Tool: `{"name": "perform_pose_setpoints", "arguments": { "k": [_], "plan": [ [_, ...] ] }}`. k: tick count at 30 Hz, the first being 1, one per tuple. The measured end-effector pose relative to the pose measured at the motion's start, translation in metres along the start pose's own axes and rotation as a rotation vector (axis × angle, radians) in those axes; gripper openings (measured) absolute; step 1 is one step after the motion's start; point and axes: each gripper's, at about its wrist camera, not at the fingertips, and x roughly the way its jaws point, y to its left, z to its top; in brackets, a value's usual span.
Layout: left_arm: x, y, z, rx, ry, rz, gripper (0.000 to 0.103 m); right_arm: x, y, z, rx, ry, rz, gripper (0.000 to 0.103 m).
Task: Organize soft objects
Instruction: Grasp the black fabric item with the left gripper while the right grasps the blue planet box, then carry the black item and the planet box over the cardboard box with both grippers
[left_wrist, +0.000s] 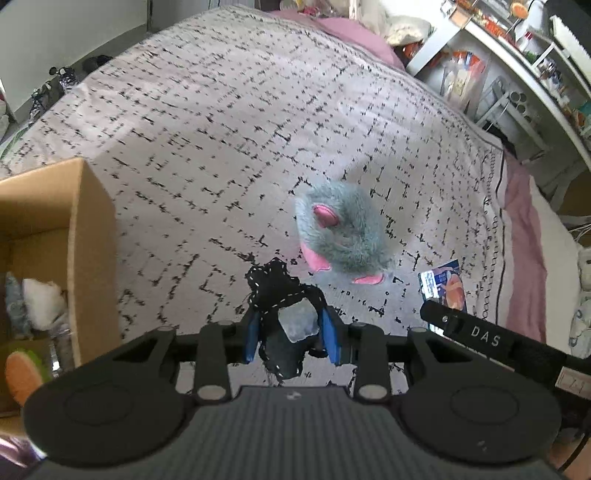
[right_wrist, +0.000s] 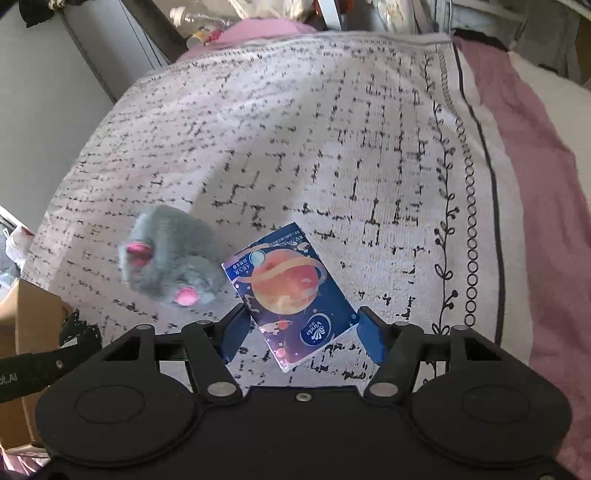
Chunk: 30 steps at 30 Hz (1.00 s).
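My left gripper is shut on a black fabric pouch with white stitching, held above the bed. A grey plush mouse with pink ears lies on the patterned bedspread ahead of it; it also shows in the right wrist view. My right gripper is open, its blue fingers on either side of a dark blue tissue pack with a planet print that lies on the bed. The pack's end also shows in the left wrist view. A cardboard box stands at the left with soft toys inside.
The bedspread covers a pink sheet. White shelves with clutter stand beyond the bed's right side. Shoes lie on the floor at far left. The right gripper's arm reaches in beside my left gripper.
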Motion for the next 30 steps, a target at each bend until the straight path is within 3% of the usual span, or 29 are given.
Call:
{"name": "perform_pose_setpoints", "arguments": {
  "k": [9,30],
  "plan": [
    [-0.041,0.017,-0.004,-0.007,-0.053,-0.029,0.034,-0.042,0.023,0.002,-0.036,-0.062,-0.001,0.061],
    [-0.093,0.068,-0.009,-0.033,-0.119,-0.047,0.034,-0.087,0.092,-0.015,-0.092,-0.12,0.026,0.062]
  ]
}}
